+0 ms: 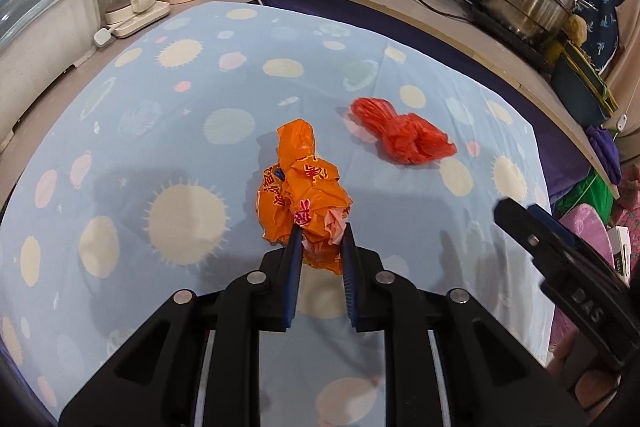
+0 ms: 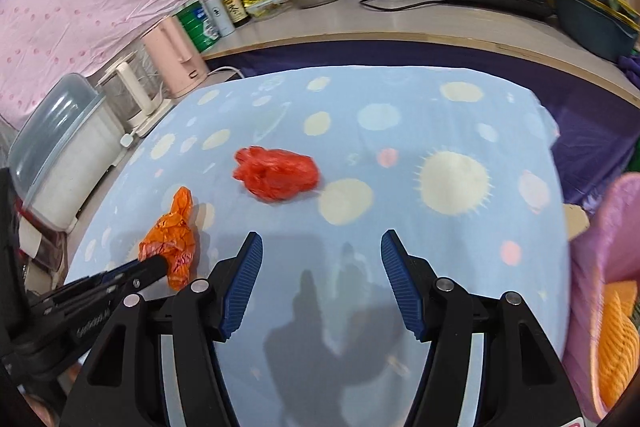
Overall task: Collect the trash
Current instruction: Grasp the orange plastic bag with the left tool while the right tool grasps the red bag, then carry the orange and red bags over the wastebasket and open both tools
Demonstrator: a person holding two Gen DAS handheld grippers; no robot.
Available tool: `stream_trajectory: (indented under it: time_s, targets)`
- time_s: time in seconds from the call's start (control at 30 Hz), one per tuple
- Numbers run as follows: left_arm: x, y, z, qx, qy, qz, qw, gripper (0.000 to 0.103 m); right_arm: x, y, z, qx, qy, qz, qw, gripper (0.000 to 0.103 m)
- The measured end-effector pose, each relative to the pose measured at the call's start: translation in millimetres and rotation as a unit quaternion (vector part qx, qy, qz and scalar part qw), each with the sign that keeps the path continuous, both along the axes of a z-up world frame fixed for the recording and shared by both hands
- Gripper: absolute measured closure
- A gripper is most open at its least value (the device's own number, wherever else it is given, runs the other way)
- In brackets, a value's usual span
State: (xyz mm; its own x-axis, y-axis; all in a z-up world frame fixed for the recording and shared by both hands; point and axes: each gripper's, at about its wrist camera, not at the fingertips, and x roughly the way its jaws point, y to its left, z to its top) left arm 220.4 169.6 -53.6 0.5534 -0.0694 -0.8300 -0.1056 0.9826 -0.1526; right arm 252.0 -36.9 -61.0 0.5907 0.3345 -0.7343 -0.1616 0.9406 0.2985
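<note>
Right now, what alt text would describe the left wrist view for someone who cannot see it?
The left claw pinches a crumpled orange plastic bag on a blue tablecloth with suns and planets. A crumpled red bag lies beyond it, untouched, and pots and kettles line the far counter.

orange bag (image 1: 304, 195): crumpled, printed red, pinched at its near end, standing tall
red bag (image 1: 402, 135): crumpled, knotted, lying flat just beyond the orange bag
</note>
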Motion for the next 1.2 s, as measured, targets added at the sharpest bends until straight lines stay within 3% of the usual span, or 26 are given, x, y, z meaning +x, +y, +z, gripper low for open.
stream_trajectory:
  time_s: [0.5,0.6,0.83,1.2]
  targets:
    - [8,26,3,-0.02,-0.002,0.003,0.9998,0.085,85,73,-25,-0.024,0.013,0.049,0.998,0.043]
    - [10,26,-2,-0.02,0.004,0.003,0.9998,0.085,89,71,-34,-0.021,0.02,0.048,0.998,0.051]
    - [9,21,-3,-0.024,0.006,-0.004,0.9997,0.085,77,60,-26,-0.02,0.014,0.038,0.999,0.075]
    - [-20,-27,19,-0.026,-0.01,-0.049,0.9984,0.085,-7,-12,17,0.011,-0.016,-0.008,1.0,0.078]
